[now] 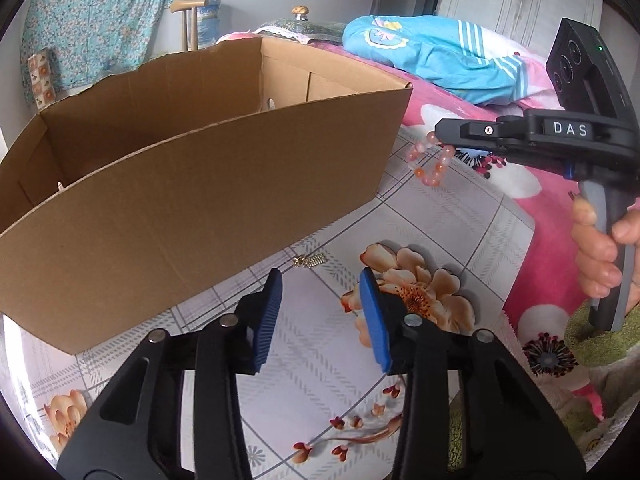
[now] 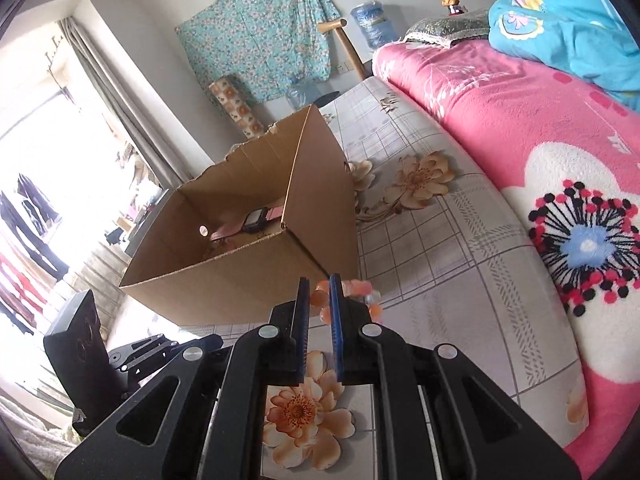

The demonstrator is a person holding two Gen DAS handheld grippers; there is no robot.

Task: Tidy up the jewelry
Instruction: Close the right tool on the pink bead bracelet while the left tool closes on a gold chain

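Two tools are in use. The right tool (image 2: 318,312) is clenched on a bead bracelet (image 1: 430,160), its fingers nearly together with the orange-pink beads caught at the tips; the loop hangs free below, clear of the surface (image 1: 460,216) and just beside the near corner of the box (image 1: 200,188). The high carry appears meant to clear the cardboard wall before release. The box stands open-topped on the flower-print cloth, and a watch (image 2: 256,218) with a pink strap already lies on its floor, which suggests it serves as the collecting place. The left tool (image 1: 320,312) is released, jaws wide and empty, low over the cloth. A small gold piece (image 1: 310,260), its kind too small to tell, lies ahead of its tips by the foot of the box wall, probably the next pick.
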